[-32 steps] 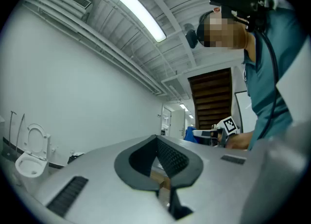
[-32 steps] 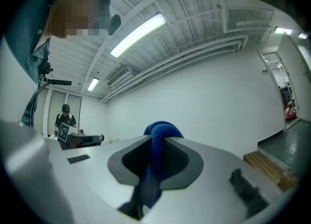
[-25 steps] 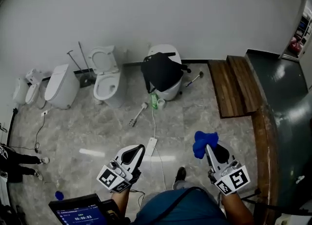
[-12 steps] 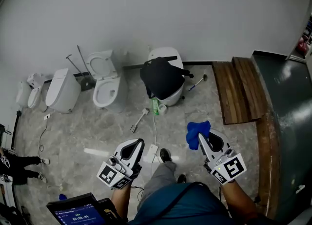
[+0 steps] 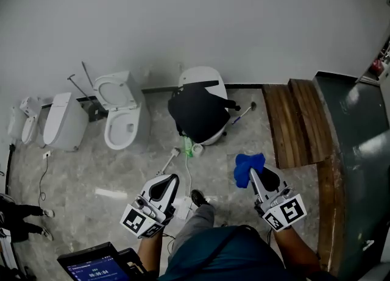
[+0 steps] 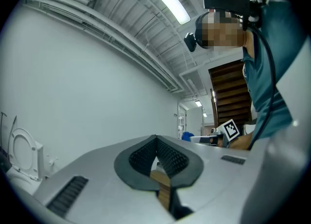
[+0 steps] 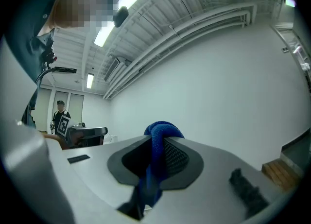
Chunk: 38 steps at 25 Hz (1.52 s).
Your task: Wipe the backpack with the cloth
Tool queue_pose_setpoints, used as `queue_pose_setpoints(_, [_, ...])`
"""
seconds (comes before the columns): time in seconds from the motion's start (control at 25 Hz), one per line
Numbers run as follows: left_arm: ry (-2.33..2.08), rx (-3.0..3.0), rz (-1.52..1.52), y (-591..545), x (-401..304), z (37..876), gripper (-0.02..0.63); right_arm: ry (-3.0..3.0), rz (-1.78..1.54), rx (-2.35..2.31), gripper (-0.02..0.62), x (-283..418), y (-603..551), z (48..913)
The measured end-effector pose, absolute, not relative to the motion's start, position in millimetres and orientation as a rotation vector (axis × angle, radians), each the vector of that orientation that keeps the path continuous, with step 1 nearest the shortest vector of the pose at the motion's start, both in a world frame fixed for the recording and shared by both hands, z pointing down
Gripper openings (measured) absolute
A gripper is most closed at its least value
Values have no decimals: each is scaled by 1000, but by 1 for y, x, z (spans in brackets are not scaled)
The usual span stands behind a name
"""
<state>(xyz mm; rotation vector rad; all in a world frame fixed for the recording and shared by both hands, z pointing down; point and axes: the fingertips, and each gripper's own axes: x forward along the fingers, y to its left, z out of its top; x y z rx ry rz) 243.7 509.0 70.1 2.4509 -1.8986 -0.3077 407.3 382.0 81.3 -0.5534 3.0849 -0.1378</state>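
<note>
Grippers sit low in the head view, close to the person's body. The left gripper [image 6: 156, 139] has its jaws pressed together with nothing between them; the right gripper [image 7: 156, 141] pinches the blue cloth [image 7: 163, 129], which bunches above the jaw tips. Beyond them, a brush [image 5: 169, 159] and a green bottle [image 5: 187, 147] lie on the marble floor [image 5: 79, 176]. Farther off, the black backpack [image 5: 196, 114] drapes over a closed white toilet [image 5: 201, 74] by the wall — well apart from the cloth — beside an open toilet [image 5: 117, 115].
</note>
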Motion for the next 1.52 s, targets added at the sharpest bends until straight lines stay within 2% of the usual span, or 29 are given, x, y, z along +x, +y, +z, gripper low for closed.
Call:
queue_pose_setpoints(0.28, [-1851,2411,-294,434,145,89,6,3123,-219,-656,48,327,304,104])
queue_pose_setpoints(0.48, [-1760,2426,-269,333,91,115,6,3145,-276,-693,48,267,218,131])
queue_pose_setpoints(0.76, [-1695,2446,-301,296,107,97,6,3133,-328,-707,48,263,181,146])
queue_pose_setpoints(1.04, [-1718,2353,-171,209,71,130,6,3161,-502,-647,48,219,82,217])
queue_pose_setpoints(1.52, [-1645,2230,-123,98,47,236,6,3240,-662,-715,48,159,-43,424])
